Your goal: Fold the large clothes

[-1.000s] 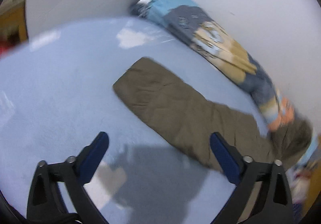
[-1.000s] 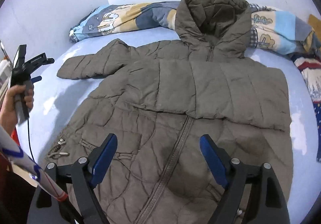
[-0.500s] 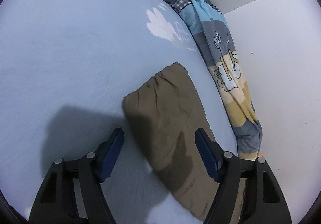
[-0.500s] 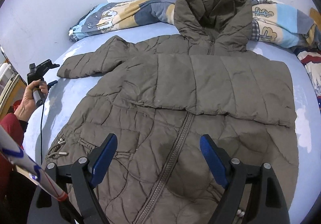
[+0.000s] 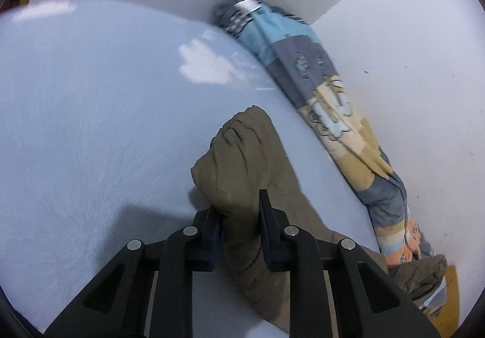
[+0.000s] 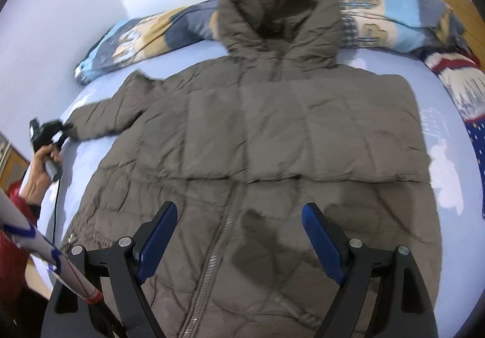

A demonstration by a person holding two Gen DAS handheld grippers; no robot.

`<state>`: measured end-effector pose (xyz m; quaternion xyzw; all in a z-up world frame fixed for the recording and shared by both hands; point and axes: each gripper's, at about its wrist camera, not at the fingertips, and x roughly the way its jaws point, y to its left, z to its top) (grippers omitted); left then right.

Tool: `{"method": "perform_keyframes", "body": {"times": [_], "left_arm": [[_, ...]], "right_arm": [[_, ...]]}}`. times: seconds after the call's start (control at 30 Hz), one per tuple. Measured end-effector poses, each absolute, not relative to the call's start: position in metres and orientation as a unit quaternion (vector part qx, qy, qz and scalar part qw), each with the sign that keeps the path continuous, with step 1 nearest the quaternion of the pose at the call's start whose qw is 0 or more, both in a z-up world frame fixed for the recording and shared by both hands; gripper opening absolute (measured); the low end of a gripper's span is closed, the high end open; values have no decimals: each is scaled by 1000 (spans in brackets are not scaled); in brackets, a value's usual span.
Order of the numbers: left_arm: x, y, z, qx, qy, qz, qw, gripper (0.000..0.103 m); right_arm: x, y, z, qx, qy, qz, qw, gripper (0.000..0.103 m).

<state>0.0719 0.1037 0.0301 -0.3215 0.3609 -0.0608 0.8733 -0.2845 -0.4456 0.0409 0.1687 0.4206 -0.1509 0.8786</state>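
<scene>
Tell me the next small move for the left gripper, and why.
Probably lift the sleeve and carry it across onto the jacket's chest: the left gripper is shut on its cuff end, the jacket lies flat, and the right gripper hovers open.

An olive-brown quilted jacket (image 6: 272,141) is lying on a pale blue bed sheet (image 6: 436,89). Beyond the blue-padded right claw (image 6: 239,235), a blue, tan and grey cartoon-patterned blanket (image 6: 394,20) is showing.

The left gripper (image 5: 238,223) has its jaws drawn close together, pinching the cuff of the jacket sleeve (image 5: 239,168) between the pads; in the right wrist view the left hand (image 6: 41,167) grips its handle. The right gripper (image 6: 239,235) hovers with its jaws spread wide, holding nothing
</scene>
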Motion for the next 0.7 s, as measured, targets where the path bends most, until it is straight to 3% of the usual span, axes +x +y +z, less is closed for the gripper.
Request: {"method": "perform_keyframes", "body": {"times": [0.5,0.7], "left_arm": [[-18,-30,233,-187,249,-231,922,19],[-70,-108,288,-139,222,-305,916,19]], "right_arm": [[-320,-490,84,213,342,-218,889,88],[-336,-504,102,227,306,-240,893,88]]}}
